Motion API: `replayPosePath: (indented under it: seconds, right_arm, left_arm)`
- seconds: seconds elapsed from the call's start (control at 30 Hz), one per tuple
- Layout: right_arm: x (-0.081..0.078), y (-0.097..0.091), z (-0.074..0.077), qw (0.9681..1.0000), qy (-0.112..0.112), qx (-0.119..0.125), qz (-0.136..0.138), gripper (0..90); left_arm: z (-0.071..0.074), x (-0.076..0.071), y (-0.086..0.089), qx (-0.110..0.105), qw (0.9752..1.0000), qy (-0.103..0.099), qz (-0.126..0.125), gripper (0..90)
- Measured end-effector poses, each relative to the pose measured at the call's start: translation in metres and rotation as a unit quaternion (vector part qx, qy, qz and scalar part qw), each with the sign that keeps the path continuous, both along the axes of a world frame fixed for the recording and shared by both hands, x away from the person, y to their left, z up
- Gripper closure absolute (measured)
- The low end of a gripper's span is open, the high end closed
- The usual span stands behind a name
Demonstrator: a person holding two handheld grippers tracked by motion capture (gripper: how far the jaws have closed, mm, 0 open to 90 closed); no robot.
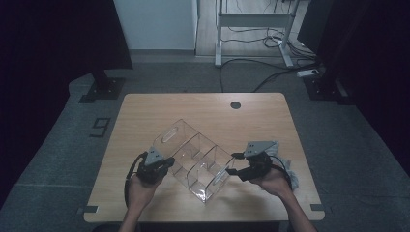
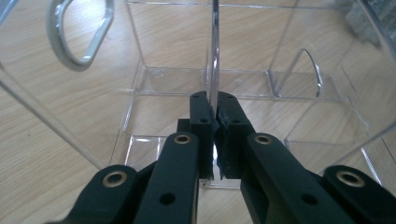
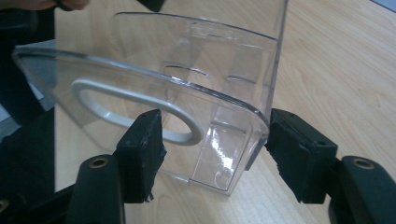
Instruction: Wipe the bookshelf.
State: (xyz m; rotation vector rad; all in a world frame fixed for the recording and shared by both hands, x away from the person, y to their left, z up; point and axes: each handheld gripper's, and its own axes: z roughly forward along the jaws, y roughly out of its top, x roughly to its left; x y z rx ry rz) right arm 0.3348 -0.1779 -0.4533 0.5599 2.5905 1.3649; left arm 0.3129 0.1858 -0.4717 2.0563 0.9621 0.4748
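A clear plastic organizer (image 1: pixel 193 154) with several compartments and an oval handle cutout at each end lies askew on the wooden table (image 1: pixel 203 108). My left gripper (image 1: pixel 164 166) is at its near-left side. In the left gripper view that gripper (image 2: pixel 214 108) is shut on a thin upright clear wall (image 2: pixel 215 51) of the organizer. My right gripper (image 1: pixel 233 171) is at the near-right end. In the right gripper view it (image 3: pixel 215 126) stands open astride the corner of the end wall (image 3: pixel 187 88), with one pad beside the white-rimmed handle cutout (image 3: pixel 135 109).
A grey crumpled thing (image 1: pixel 291 170) lies on the table just right of my right hand. A round cable hole (image 1: pixel 235 105) is near the far edge. Beyond the table stand a white desk frame (image 1: pixel 254 21) and floor cables (image 1: pixel 270 72).
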Motion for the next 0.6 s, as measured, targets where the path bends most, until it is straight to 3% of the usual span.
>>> replayPosePath:
  seconds: [0.27,0.6]
  right_arm:
    - [-0.003,-0.009,0.007,0.9994,0.005,0.029,0.018,38.7]
    - [-0.005,-0.003,0.013,0.9991,0.003,0.023,0.035,49.9]
  left_arm:
    - [0.0,0.013,-0.004,0.001,1.0,0.001,0.0,83.5]
    - [0.001,0.031,-0.011,0.003,1.0,0.006,-0.004,80.7]
